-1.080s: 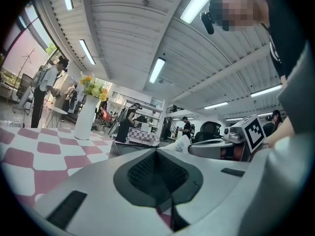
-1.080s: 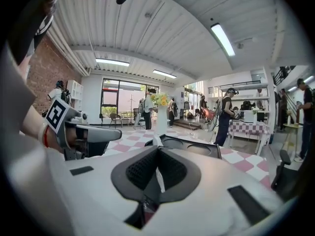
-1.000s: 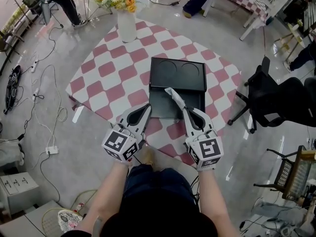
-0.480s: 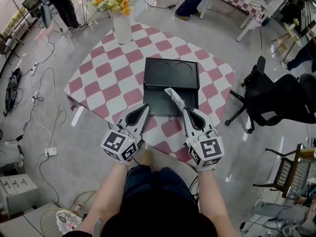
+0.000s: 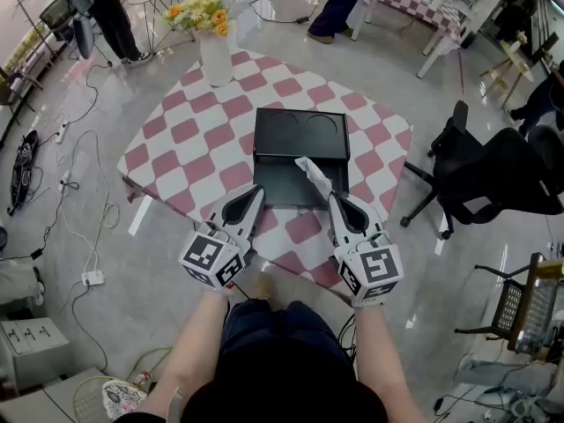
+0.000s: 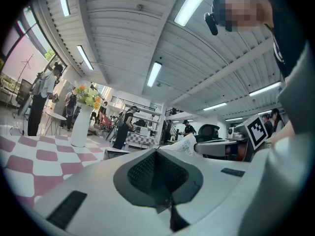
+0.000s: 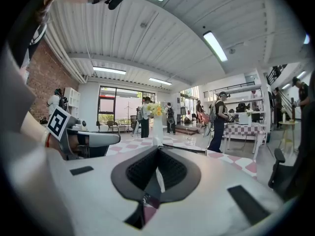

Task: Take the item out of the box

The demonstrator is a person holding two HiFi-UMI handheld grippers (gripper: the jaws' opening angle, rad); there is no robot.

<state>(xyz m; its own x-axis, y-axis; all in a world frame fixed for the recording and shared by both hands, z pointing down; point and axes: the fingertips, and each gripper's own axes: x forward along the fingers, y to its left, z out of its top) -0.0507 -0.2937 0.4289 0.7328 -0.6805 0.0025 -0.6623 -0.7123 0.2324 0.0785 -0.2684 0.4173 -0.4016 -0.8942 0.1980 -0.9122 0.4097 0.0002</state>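
An open black box (image 5: 298,181) lies on the pink-and-white checked table (image 5: 194,139), its lid (image 5: 300,133) folded back. My right gripper (image 5: 332,197) hangs over the box's near right corner, shut on a crumpled white packet (image 5: 315,176) that sticks up past its tips. The right gripper view shows the packet as a thin white strip (image 7: 157,176) between the closed jaws of the right gripper (image 7: 158,149). My left gripper (image 5: 256,191) is at the box's near left corner, shut, with nothing in it. From the left gripper (image 6: 156,151) I see the packet (image 6: 185,144) off to the right.
A white vase of flowers (image 5: 216,51) stands on the table's far left corner. A black office chair (image 5: 493,179) is to the right of the table. Cables and a power strip (image 5: 92,278) lie on the floor at left. People stand at the far side of the room.
Both grippers have lifted a little and drawn back from the box; the right one still holds the white packet. The table and box sit slightly farther off in the head view.
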